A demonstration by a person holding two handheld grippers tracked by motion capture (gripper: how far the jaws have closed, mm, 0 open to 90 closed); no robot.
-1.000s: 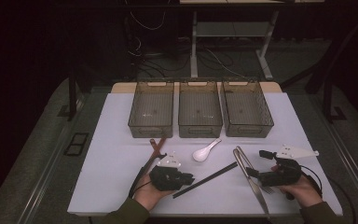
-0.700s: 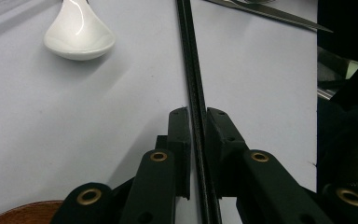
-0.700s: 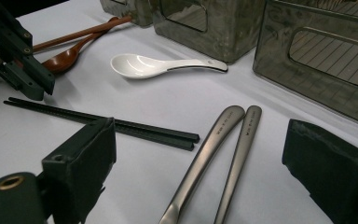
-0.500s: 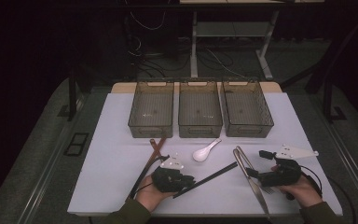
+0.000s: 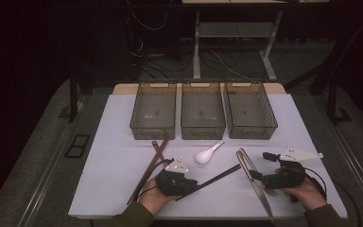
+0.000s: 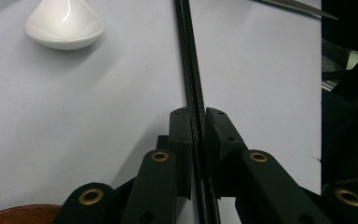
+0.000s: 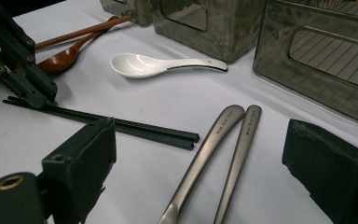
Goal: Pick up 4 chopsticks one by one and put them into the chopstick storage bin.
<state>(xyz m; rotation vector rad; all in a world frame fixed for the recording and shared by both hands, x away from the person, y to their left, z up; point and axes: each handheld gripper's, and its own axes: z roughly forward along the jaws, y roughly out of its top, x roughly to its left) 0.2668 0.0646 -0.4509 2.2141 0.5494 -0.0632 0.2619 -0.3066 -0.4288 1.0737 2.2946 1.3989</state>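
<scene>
A pair of black chopsticks (image 5: 217, 176) lies slantwise on the white table (image 5: 123, 142). My left gripper (image 5: 191, 184) is shut on their near end; in the left gripper view both pads press the chopsticks (image 6: 192, 70) at the left gripper (image 6: 198, 126). My right gripper (image 5: 261, 165) stands open at the right. In the right gripper view, two long metal utensil handles (image 7: 223, 135) lie on the table between the wide jaws of the right gripper (image 7: 205, 158), untouched.
A white ceramic spoon (image 5: 208, 152) lies mid-table, and a wooden spoon with brown chopsticks (image 5: 151, 165) lies to its left. Three empty smoky plastic bins (image 5: 203, 111) line the back. The table's front edge runs just below both hands.
</scene>
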